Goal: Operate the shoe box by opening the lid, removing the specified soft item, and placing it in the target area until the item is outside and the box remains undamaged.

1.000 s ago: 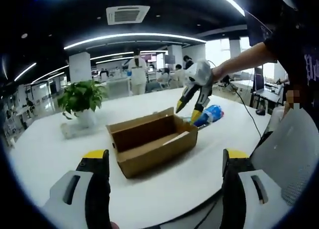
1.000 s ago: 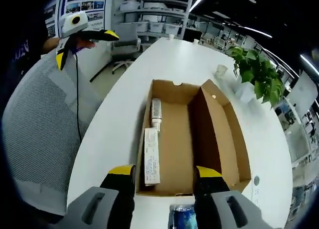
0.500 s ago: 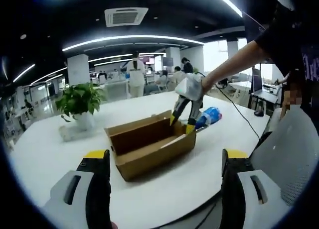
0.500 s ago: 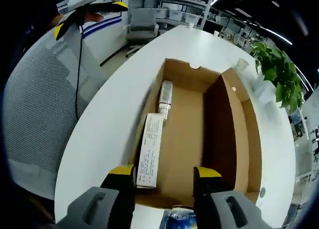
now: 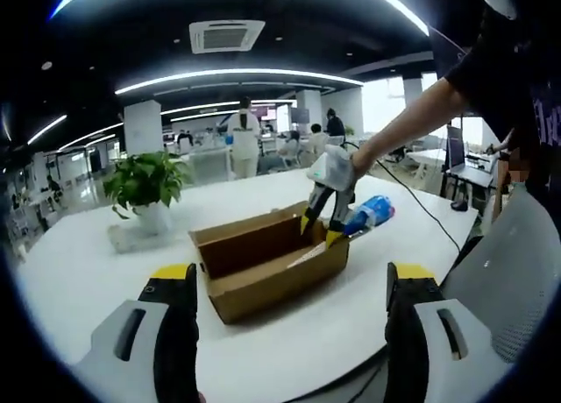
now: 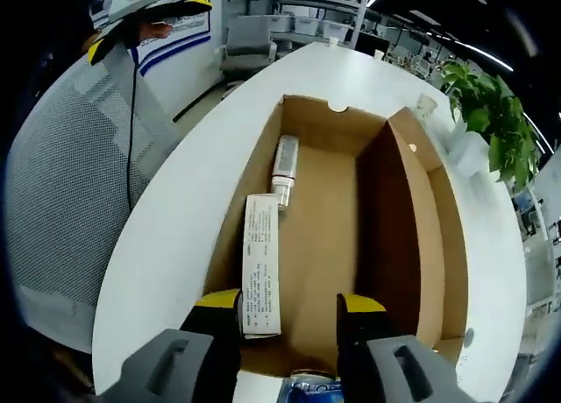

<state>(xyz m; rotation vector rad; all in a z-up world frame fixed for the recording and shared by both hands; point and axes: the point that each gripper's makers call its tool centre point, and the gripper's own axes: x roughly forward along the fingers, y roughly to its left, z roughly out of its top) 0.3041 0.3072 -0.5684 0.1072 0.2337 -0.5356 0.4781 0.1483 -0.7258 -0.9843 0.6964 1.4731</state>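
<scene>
The open cardboard shoe box (image 5: 263, 265) sits on the white table (image 5: 79, 272), its lid flap (image 6: 399, 219) standing upright along the far long side. Inside lie a long white carton (image 6: 259, 265) and a small tube (image 6: 282, 162). A blue soft pack (image 5: 370, 214) lies on the table just outside the box's end; its edge (image 6: 311, 390) peeks between my right jaws. My right gripper (image 5: 318, 231) hangs open over that end of the box (image 6: 324, 219), jaws (image 6: 289, 302) apart and holding nothing. My left gripper (image 5: 289, 276) is open, well back from the box, and appears again (image 6: 145, 24) beyond the table edge.
A potted plant (image 5: 145, 180) and a clear cup stand on the table behind the box. A grey mesh chair back (image 6: 70, 184) is close against the table's near edge. A cable trails from the right gripper. People stand at desks far behind.
My right gripper has come from above the blue pack to the box's near end and dropped lower over it. The left gripper stays back and open.
</scene>
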